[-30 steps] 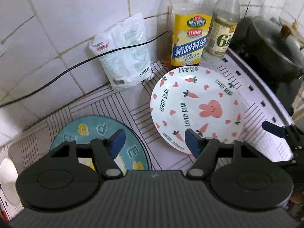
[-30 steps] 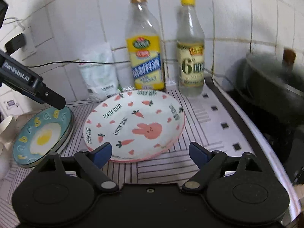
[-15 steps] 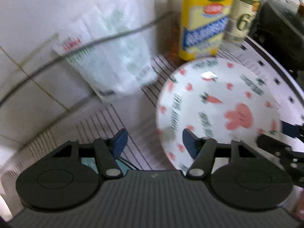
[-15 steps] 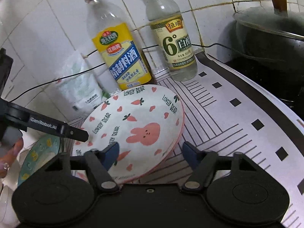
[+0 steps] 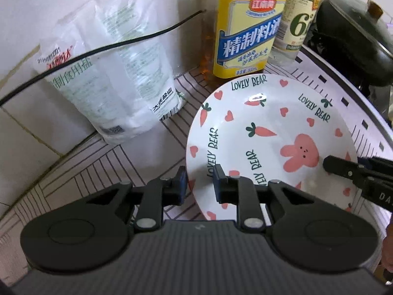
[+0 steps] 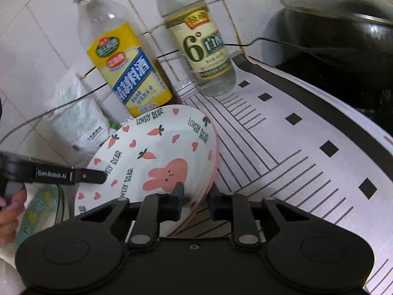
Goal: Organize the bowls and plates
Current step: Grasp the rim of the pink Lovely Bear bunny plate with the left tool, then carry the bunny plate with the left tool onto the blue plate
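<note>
On the striped countertop mat (image 5: pixel 103 162), the left gripper (image 5: pixel 198 184) pinches the near-left rim of the round white ceramic plate printed with pink rabbits, carrots and hearts (image 5: pixel 270 132). The right gripper (image 6: pixel 195 200) clamps its opposite rim, tilting it in front of 2 bottles.

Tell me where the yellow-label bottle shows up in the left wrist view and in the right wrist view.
Left wrist: yellow-label bottle at top centre, behind the bunny plate.
Right wrist: yellow-label bottle upper left of centre, leaning in the picture, behind the same plate.
Shared landmark: the green-label bottle marked 6 stands just to its right.
</note>
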`<state>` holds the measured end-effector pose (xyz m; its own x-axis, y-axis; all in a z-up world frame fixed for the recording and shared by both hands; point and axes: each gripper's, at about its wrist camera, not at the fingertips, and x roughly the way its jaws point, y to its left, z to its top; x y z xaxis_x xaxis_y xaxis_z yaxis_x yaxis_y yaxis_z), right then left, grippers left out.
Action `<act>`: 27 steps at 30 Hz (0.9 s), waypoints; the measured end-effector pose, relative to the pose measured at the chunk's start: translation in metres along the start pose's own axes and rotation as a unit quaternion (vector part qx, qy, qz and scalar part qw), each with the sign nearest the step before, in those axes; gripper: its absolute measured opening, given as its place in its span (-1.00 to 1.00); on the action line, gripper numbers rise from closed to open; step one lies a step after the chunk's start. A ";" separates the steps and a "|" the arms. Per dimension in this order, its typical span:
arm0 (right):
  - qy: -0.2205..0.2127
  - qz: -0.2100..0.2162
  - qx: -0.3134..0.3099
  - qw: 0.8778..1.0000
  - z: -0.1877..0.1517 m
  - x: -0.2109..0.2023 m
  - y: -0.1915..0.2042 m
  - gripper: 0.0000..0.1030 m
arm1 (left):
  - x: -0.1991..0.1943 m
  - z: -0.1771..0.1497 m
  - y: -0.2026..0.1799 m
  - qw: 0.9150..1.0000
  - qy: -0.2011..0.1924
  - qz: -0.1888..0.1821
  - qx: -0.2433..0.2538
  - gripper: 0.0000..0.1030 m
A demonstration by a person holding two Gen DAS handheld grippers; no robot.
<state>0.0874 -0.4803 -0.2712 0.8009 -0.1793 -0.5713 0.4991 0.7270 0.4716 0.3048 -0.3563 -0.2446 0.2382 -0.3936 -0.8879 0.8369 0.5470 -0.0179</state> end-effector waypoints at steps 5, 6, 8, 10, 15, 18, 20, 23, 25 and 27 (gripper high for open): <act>-0.002 0.002 0.001 1.000 0.000 0.001 0.000 -0.57 | 0.003 0.006 0.001 1.000 0.022 -0.007 0.001 -0.58; 0.000 0.000 0.000 1.000 0.000 0.001 0.000 -0.58 | 0.003 0.007 0.002 1.000 0.026 -0.011 0.001 -0.58; 0.005 -0.001 -0.016 1.000 0.003 0.000 0.003 -0.59 | 0.003 0.007 0.004 0.999 0.037 -0.014 -0.001 -0.58; 0.013 0.009 -0.031 0.999 0.006 -0.003 0.004 -0.59 | -0.002 0.004 0.004 0.999 0.033 -0.007 0.004 -0.58; 0.038 0.035 -0.062 0.997 0.012 -0.009 0.009 -0.59 | -0.018 -0.003 0.005 1.000 0.025 -0.004 -0.003 -0.58; 0.032 0.044 -0.070 0.996 0.014 -0.018 0.012 -0.59 | -0.033 -0.004 0.004 1.000 0.015 0.003 -0.013 -0.58; 0.029 0.048 -0.076 0.996 0.014 -0.022 0.014 -0.59 | -0.041 -0.003 0.003 1.000 0.015 0.012 -0.024 -0.58; 0.026 0.053 -0.086 0.995 0.016 -0.024 0.016 -0.59 | -0.053 -0.001 0.005 0.999 0.014 0.014 -0.037 -0.58; 0.026 0.058 -0.089 0.994 0.017 -0.024 0.017 -0.59 | -0.064 -0.001 0.006 0.999 0.009 0.016 -0.041 -0.58; 0.024 0.065 -0.094 0.993 0.020 -0.027 0.019 -0.59 | -0.076 -0.003 0.007 0.999 0.003 0.019 -0.043 -0.58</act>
<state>0.0817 -0.4748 -0.2339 0.8352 -0.0474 -0.5479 0.3189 0.8534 0.4124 0.2913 -0.3203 -0.1786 0.2662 -0.3677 -0.8910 0.7822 0.6226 -0.0233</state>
